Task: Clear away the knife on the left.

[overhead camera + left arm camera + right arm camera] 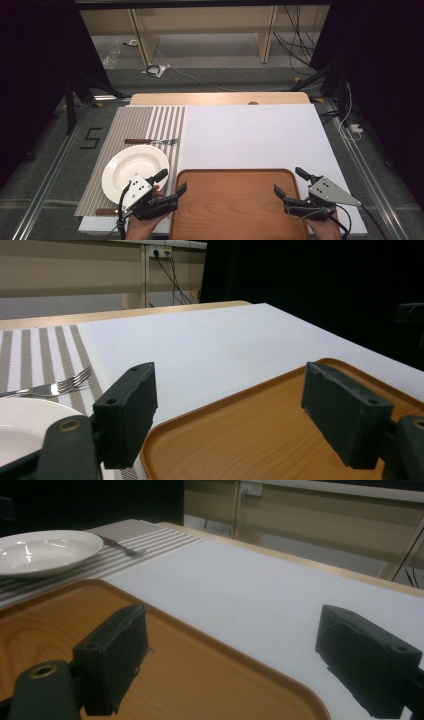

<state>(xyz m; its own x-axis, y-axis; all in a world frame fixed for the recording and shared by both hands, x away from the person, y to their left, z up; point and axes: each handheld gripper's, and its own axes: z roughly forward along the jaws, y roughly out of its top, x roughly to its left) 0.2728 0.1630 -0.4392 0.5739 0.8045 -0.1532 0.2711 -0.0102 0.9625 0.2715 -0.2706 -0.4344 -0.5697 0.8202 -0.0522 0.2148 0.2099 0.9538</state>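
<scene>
An empty brown wooden tray (235, 200) lies at the near middle of the white table. My left gripper (171, 181) hovers open at the tray's near left corner. In the left gripper view, one jaw of that gripper (235, 410) is over the striped placemat and the other over the tray (250, 430), with nothing between them. My right gripper (290, 181) stands open across the tray's right rim. In the right gripper view, that gripper (240, 655) has one jaw above the tray (50, 625) and one above the white surface. It too holds nothing.
A white plate (132, 167) sits on a striped placemat (145, 120) left of the tray, with a fork (157, 142) beyond it and a brown handle (102, 211) at the mat's near edge. Plate (45, 550) and fork (55, 386) also appear from the grippers.
</scene>
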